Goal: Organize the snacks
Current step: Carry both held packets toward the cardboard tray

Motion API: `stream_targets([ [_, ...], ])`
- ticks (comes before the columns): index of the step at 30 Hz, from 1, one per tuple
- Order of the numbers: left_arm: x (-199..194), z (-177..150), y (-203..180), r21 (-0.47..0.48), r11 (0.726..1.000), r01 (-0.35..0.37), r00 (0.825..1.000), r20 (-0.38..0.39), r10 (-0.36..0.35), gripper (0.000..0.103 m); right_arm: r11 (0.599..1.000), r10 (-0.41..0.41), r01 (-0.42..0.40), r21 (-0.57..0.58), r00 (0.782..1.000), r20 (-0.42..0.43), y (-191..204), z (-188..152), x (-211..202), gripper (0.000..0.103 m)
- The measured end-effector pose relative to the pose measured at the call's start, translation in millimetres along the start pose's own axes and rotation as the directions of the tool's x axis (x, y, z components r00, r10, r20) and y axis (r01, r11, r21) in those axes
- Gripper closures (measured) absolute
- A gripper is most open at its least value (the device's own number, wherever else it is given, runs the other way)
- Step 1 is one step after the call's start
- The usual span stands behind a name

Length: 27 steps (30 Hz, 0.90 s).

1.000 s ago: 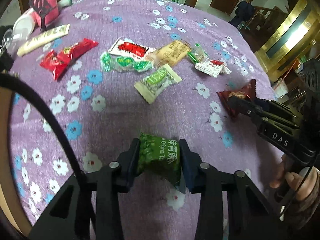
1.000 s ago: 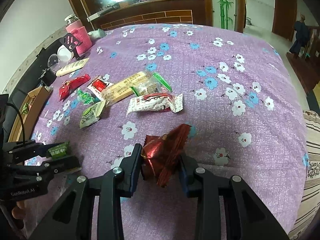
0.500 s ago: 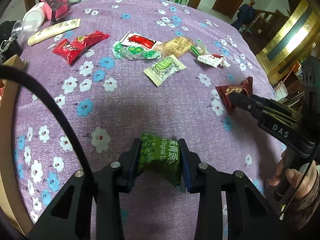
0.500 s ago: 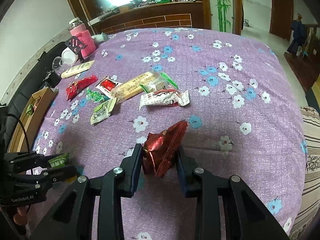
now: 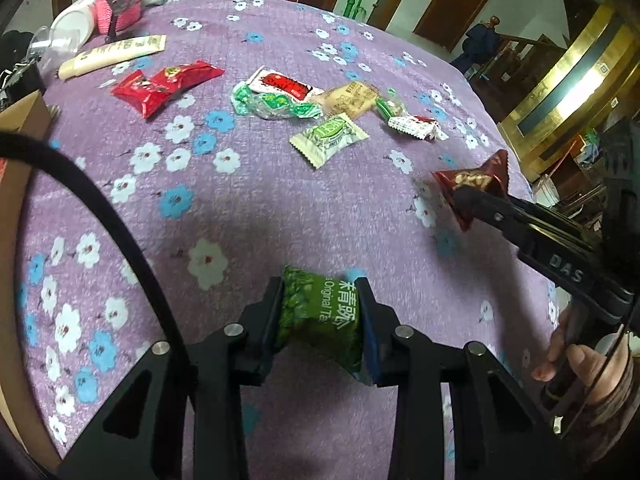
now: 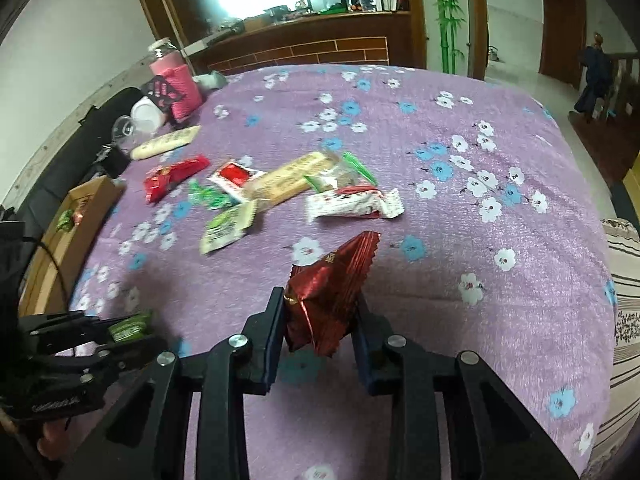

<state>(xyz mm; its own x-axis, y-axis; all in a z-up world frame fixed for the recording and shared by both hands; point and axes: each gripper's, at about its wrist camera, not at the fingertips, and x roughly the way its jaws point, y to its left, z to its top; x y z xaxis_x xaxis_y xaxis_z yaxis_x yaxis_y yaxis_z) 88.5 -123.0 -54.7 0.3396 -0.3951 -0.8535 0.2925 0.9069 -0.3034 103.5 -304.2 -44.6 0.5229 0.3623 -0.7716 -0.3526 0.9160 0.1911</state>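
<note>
Purple flowered tablecloth (image 5: 248, 216), snacks scattered at its far side, two packets lifted clear.

Both tools are pinching a load: the left gripper (image 5: 320, 312) clamps a green snack packet (image 5: 320, 320) across its middle, and the right gripper (image 6: 318, 312) squeezes a crinkled dark red packet (image 6: 328, 292) by its lower half, its corner sticking up. Each is held above the cloth, probably so it can be carried off without dragging. A cardboard box (image 6: 80, 216) at the table's left edge already seems to hold wrappers, so it is likely the destination. The remaining snacks (image 5: 328, 136) lie in a loose cluster beyond, well apart from both grippers, not yet sorted.
</note>
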Motion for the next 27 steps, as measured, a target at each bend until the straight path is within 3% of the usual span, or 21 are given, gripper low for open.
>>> stream_targets([
  [15, -55.3, -34.1, 10.4, 0.066, 0.998, -0.015, 0.998, 0.064, 0.010, 0.066, 0.996, 0.092, -0.092, -0.018, 0.996, -0.007, 51.8, -35.1, -39.7, 0.073],
  [22, -88.9, -46.1, 54.2, -0.010, 0.999, -0.035, 0.995, 0.090, 0.035, 0.066, 0.984, 0.163, -0.165, -0.069, 0.986, -0.025, 113.6, -34.2, -34.8, 0.073],
  [27, -120.0, -45.2, 109.8, -0.095, 0.990, -0.100, 0.984, 0.137, 0.113, 0.066, 0.962, 0.236, -0.240, -0.134, 0.971, -0.041, 177.9, -20.4, -20.1, 0.073],
])
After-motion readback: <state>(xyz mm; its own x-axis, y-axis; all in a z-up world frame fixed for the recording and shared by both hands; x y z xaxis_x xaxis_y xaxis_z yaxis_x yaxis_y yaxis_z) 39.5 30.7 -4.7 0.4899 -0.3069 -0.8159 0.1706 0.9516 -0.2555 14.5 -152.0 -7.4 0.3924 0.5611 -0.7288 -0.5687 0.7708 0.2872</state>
